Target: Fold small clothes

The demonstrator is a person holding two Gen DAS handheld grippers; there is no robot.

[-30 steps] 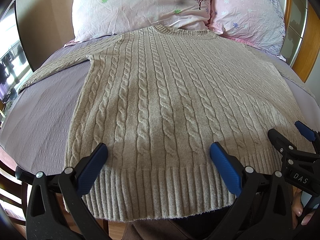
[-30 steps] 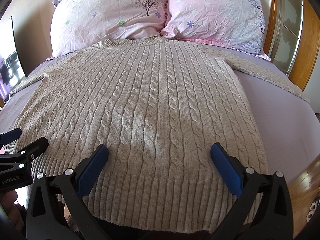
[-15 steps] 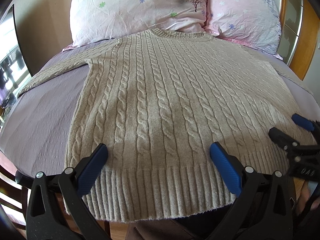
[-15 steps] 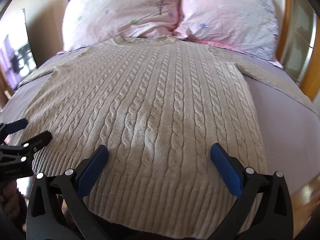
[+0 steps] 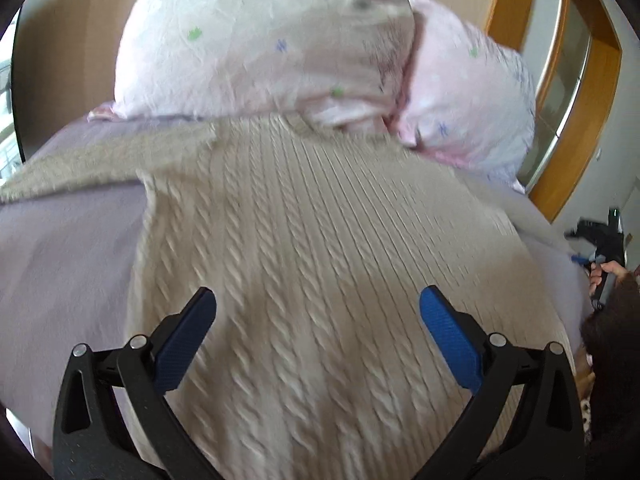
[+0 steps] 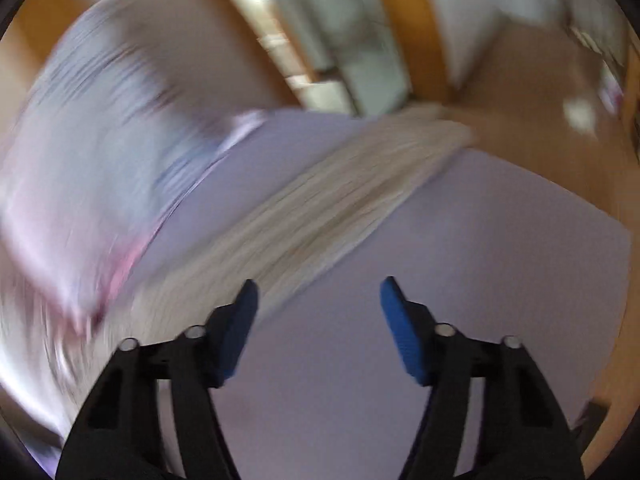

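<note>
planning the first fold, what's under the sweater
The cable-knit sweater lies flat on a lilac bedsheet, which shows bare on both sides. Two pillows sit behind its collar. Whatever lies beneath the knit itself is covered. Both tongs are open, holding nothing.

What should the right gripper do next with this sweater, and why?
Probably bring the right gripper down onto the sweater's right sleeve and pinch it. The jaws are open and empty, the sleeve lies stretched out on the bed sheet just ahead, and the sweater is unfolded.
</note>
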